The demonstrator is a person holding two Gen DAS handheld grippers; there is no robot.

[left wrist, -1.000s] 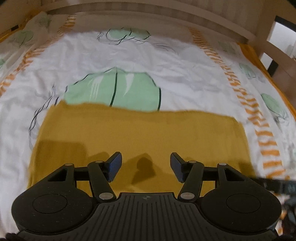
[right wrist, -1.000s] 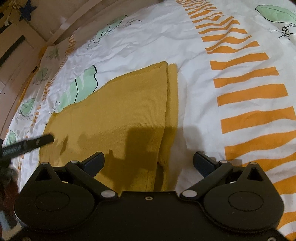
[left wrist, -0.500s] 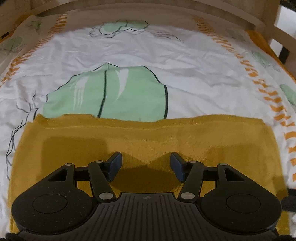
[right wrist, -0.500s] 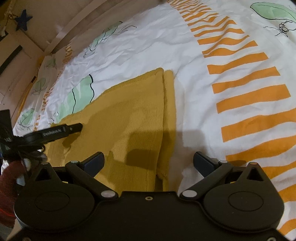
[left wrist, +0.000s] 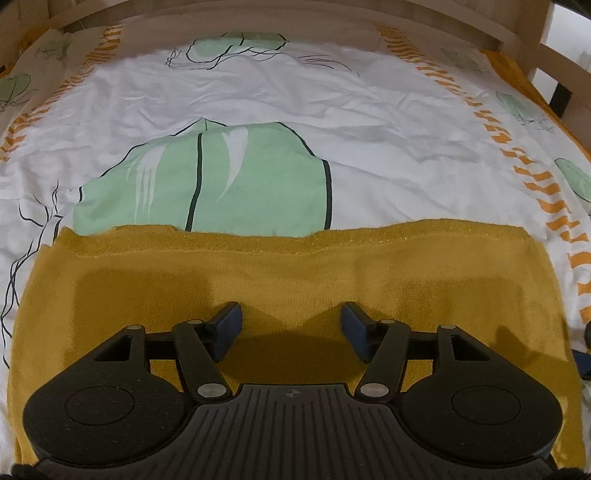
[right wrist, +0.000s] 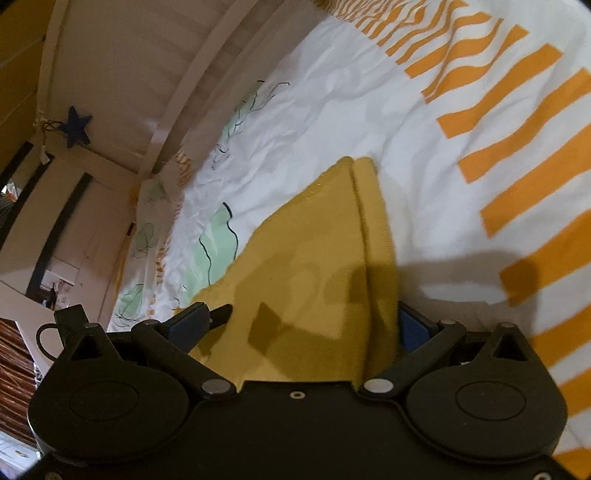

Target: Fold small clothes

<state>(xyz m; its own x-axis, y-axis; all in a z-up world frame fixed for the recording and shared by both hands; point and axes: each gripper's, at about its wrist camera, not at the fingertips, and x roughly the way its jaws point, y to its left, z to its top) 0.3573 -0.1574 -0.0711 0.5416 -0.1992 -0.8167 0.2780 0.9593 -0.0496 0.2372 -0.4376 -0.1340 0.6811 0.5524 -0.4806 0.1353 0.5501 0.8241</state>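
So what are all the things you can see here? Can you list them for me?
Yellow knitted garment: one, mustard yellow, lying flat on the bed cover, right under both grippers.
Bed cover: one, white with green leaves and orange stripes, spread over the bed.
Bed frame: one, pale wood, along the far edge of the bed.
Star: one, dark blue, hanging by the wall left of the bed.
Left gripper: one, black with blue pads, open above the middle of the garment.
Right gripper: one, black with blue pads, jaws wide apart, the garment's right edge between them.
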